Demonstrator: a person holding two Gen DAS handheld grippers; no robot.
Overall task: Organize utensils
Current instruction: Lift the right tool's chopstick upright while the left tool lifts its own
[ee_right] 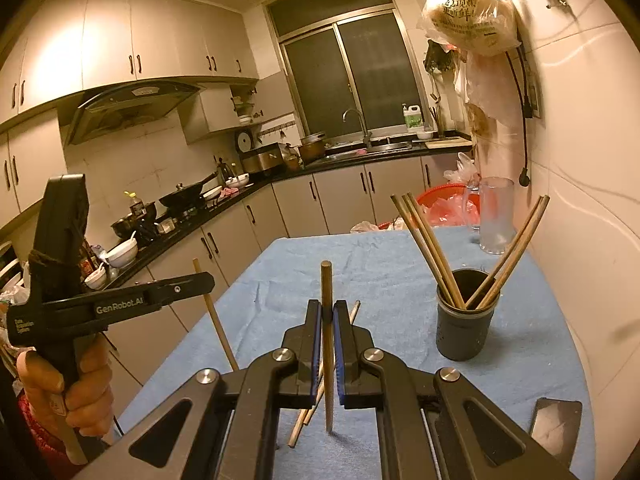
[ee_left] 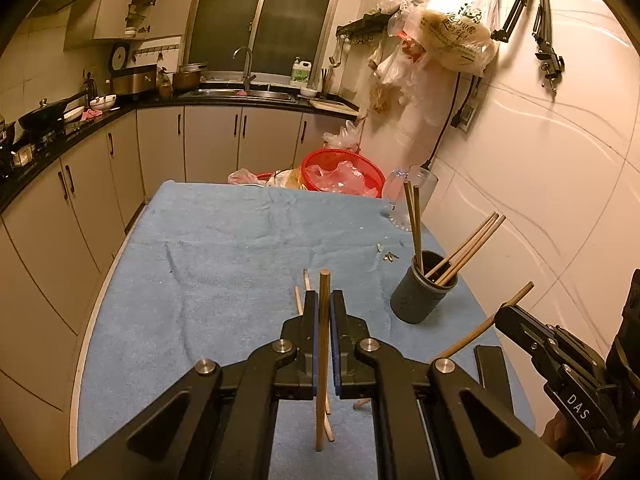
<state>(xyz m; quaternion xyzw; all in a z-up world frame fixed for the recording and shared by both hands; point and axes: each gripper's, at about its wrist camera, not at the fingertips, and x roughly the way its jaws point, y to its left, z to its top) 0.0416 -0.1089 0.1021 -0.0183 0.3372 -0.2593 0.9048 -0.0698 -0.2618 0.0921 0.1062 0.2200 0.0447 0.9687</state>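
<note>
Blue cloth (ee_left: 224, 248) covers the table, thin brown sticks (ee_left: 460, 252) lean in a dark cup (ee_left: 420, 292) at right, and the left gripper (ee_left: 324, 300) and right gripper (ee_right: 328, 308) each pinch one chopstick (ee_left: 323, 360) upright at bottom middle.

1. "GenRobot.AI" printed in pale letters on the side of the left gripper (ee_right: 200, 280).
2. "DAS" on the right gripper (ee_left: 506, 312) body.
3. Plastic bag (ee_right: 472, 16): printed characters, illegible.
</note>
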